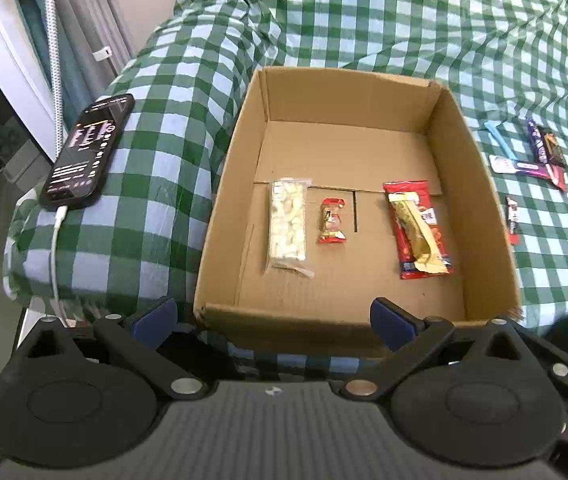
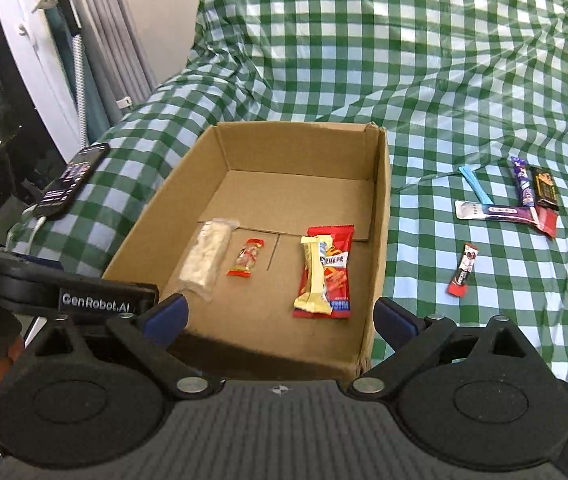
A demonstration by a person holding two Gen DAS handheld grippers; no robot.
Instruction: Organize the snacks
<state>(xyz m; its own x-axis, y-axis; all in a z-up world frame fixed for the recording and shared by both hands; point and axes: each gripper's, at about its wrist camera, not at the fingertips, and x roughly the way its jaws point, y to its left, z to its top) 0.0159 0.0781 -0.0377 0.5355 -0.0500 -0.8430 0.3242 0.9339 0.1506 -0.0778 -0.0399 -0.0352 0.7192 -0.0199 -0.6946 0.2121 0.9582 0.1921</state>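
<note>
An open cardboard box [image 1: 475, 184] [image 2: 379, 216] lies on a green checked cloth. Inside lie a clear pack of white pieces [image 1: 287, 224] [image 2: 208, 260], a small red candy [image 1: 332, 221] [image 2: 247, 258], and a yellow bar [image 1: 417, 236] [image 2: 312, 276] on top of a red packet [image 1: 435, 240] [image 2: 337, 268]. Several loose snack sticks [image 1: 523, 160] [image 2: 519, 196] and one red-and-white stick [image 1: 512, 220] [image 2: 463, 270] lie on the cloth right of the box. My left gripper [image 1: 274, 320] and right gripper [image 2: 282, 316] are open and empty at the box's near wall.
A black phone [image 1: 88, 152] [image 2: 72, 180] on a white charging cable [image 1: 56, 256] lies on the cloth left of the box, near the bed's edge. Curtains and a window frame stand beyond it. The left gripper's body [image 2: 72, 292] shows in the right wrist view.
</note>
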